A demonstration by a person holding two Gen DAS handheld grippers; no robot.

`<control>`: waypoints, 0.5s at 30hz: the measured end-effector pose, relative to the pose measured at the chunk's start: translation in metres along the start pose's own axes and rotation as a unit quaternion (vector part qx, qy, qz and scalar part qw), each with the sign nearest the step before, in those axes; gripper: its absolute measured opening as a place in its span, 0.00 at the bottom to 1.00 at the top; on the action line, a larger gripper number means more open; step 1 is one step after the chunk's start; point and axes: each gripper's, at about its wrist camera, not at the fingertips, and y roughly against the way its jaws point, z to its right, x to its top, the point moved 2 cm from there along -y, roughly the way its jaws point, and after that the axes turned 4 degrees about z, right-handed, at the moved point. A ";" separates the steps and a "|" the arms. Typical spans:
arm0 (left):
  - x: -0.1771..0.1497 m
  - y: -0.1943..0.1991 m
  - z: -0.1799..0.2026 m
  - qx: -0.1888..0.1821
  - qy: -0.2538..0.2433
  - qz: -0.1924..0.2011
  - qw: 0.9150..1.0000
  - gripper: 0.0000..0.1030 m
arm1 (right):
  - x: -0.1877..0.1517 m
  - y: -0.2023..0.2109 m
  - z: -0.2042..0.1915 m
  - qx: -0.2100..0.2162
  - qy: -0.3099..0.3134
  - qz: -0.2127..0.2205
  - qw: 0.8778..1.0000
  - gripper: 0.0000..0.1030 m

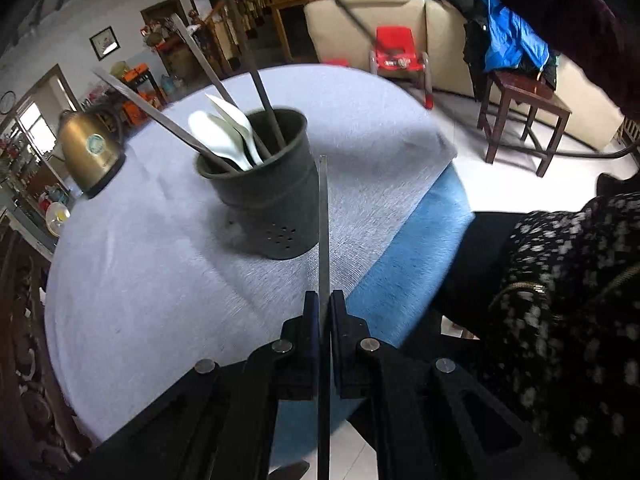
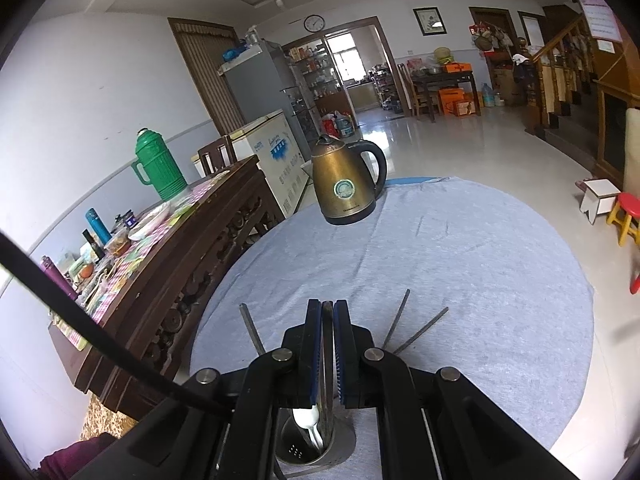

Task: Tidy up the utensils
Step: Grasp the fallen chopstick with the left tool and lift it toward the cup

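Chopsticks stood clamped in both shut grippers, the left gripper holding its metal chopstick pointing toward the holder ahead, the right gripper directly above it

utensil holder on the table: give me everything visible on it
The utensil holder is a dark grey-green round cup, apparently plastic, with a cluster of small drain holes low on its side and in its floor. It stands upright on the light grey tablecloth, near the table's edge. Inside lean white spoons and several grey metal chopsticks, resting against the rim. The right gripper hovers above its mouth, shut on another chopstick; neither gripper touches the holder.
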 end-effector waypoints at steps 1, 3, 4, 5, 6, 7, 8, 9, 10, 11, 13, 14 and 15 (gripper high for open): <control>-0.001 0.011 -0.001 0.000 0.004 0.009 1.000 0.05 | -0.001 -0.001 0.001 -0.001 -0.002 0.000 1.000 0.07; 0.001 0.025 0.005 0.005 0.011 0.023 1.000 0.05 | -0.003 -0.003 0.002 -0.001 -0.005 -0.002 1.000 0.07; 0.002 0.034 0.004 0.008 0.018 0.032 0.999 0.06 | -0.004 -0.004 0.003 -0.001 -0.005 -0.003 1.000 0.07; 0.004 0.045 0.001 0.010 0.029 0.045 0.999 0.06 | -0.005 -0.005 0.003 -0.001 -0.005 -0.006 1.000 0.07; 0.005 0.053 -0.002 0.011 0.036 0.055 0.998 0.05 | -0.006 -0.007 0.003 -0.001 -0.005 -0.009 1.000 0.07; 0.009 0.065 -0.008 0.015 0.050 0.075 0.996 0.05 | -0.008 -0.009 0.002 0.000 -0.003 -0.014 1.000 0.07; 0.010 0.071 -0.012 0.019 0.059 0.087 0.994 0.05 | -0.010 -0.012 0.001 0.001 -0.003 -0.020 1.000 0.07; 0.016 0.079 -0.019 0.024 0.075 0.106 0.991 0.05 | -0.012 -0.013 0.000 0.002 -0.003 -0.023 1.000 0.07; 0.020 0.085 -0.024 0.028 0.087 0.121 0.988 0.05 | -0.014 -0.015 -0.001 0.003 -0.002 -0.028 1.000 0.07; 0.026 0.090 -0.030 0.035 0.100 0.138 0.985 0.05 | -0.016 -0.016 -0.001 0.004 -0.002 -0.031 1.000 0.07; 0.039 0.097 -0.043 0.046 0.129 0.169 0.976 0.05 | -0.020 -0.019 -0.001 0.013 -0.008 -0.044 0.999 0.07; 0.042 0.099 -0.046 0.047 0.138 0.180 0.973 0.05 | -0.022 -0.019 -0.001 0.016 -0.012 -0.046 0.999 0.07; 0.048 0.100 -0.051 0.047 0.152 0.194 0.968 0.05 | -0.022 -0.019 0.000 0.016 -0.014 -0.048 0.999 0.07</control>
